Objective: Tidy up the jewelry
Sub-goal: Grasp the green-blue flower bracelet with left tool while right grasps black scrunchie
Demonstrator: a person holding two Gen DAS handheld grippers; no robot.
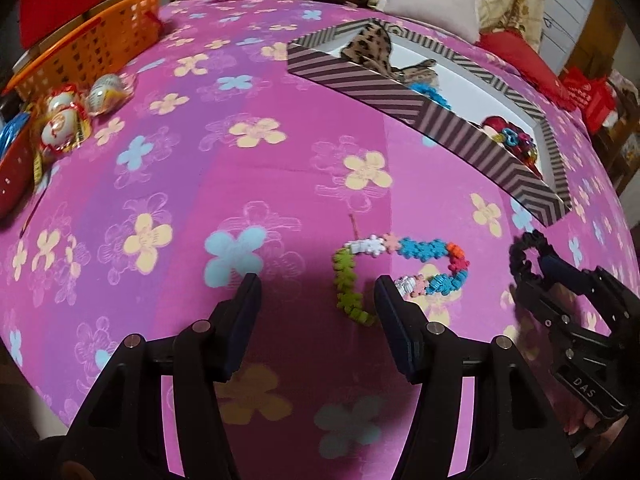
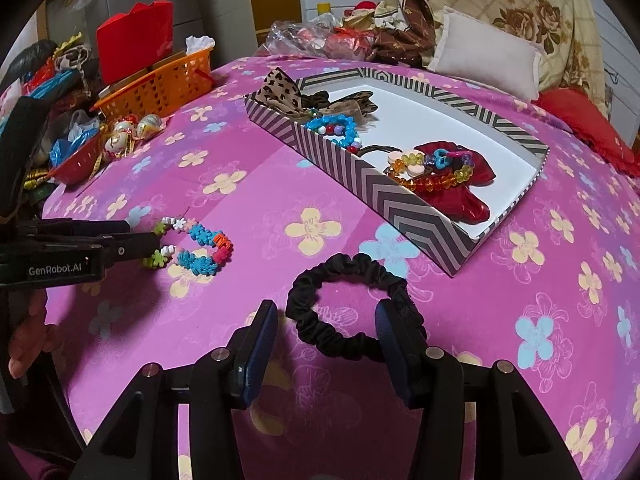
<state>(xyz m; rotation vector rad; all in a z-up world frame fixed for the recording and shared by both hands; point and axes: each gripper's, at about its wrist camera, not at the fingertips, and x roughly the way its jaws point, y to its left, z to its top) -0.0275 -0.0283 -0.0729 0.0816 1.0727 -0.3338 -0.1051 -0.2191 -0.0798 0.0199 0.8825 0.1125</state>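
Observation:
A bracelet of coloured flower beads [image 1: 420, 250] lies curled on the pink flowered cloth. My left gripper [image 1: 316, 292] stands open just over it; the green stretch sits between the fingers and the right fingertip [image 1: 386, 292] covers the white end. From the right wrist view, the left gripper [image 2: 148, 238] reaches the bracelet [image 2: 200, 248] from the left. A black scrunchie [image 2: 348, 262] lies flat as a round ring. My right gripper [image 2: 326, 316] is open around its near part, unsqueezed. The striped box [image 2: 340, 160] holds a leopard bow, bead bracelets and a red scrunchie.
An orange basket [image 2: 160, 84], a red bowl [image 2: 76, 164] and foil-wrapped ornaments [image 1: 64, 120] crowd the far left. A white pillow [image 2: 484, 52] and a red cushion [image 2: 592, 132] lie behind the box. A person's hand [image 2: 24, 344] holds the left gripper.

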